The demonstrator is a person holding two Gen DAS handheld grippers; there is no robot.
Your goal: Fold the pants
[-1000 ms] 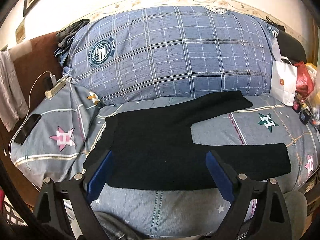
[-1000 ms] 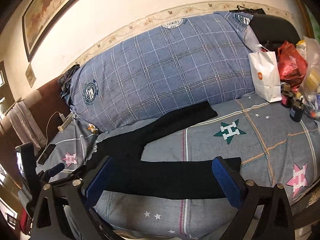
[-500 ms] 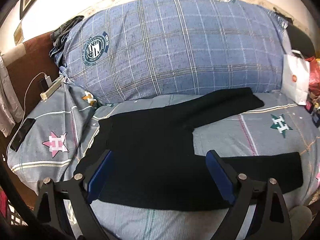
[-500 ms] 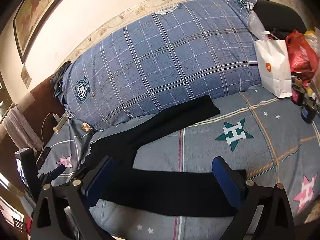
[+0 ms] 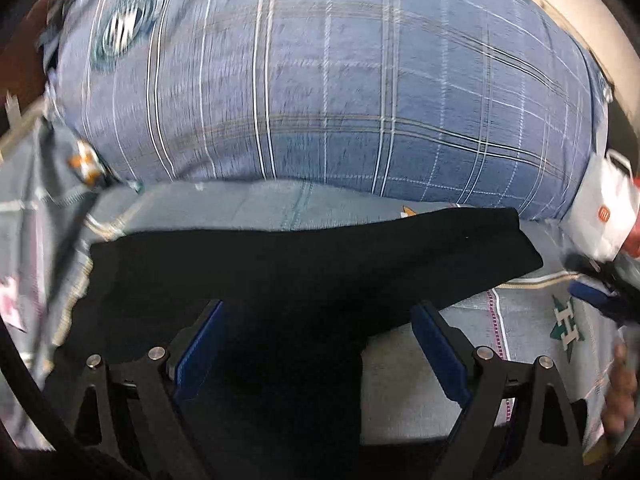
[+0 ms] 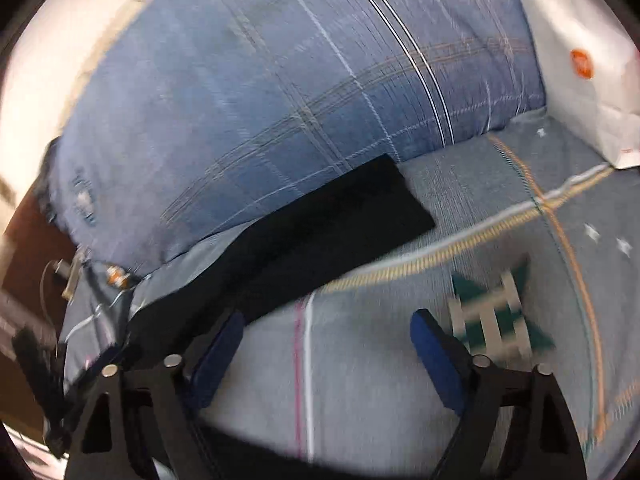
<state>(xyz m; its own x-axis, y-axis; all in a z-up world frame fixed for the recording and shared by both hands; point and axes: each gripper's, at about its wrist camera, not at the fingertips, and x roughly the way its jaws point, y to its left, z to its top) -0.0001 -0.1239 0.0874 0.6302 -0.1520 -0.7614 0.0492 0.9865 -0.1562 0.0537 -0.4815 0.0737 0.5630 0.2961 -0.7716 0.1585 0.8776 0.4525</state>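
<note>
The pants (image 5: 304, 280) are spread flat on the bed (image 6: 380, 380), legs splayed toward 2 o'clock, ready for folding. The left tool (image 5: 320, 344) is held wide above the seat. The right tool (image 6: 328, 348), closing, holds nothing yet.

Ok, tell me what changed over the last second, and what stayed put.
Both grippers dropped in close over the bed. The left gripper now hangs open over the seat of the black pants. The right gripper has moved in over the bedsheet between the two legs, its jaws closing with no cloth between them. Nothing has been taken hold of. The pants still lie spread flat, and the blue plaid pillow and white bag have not moved.
</note>
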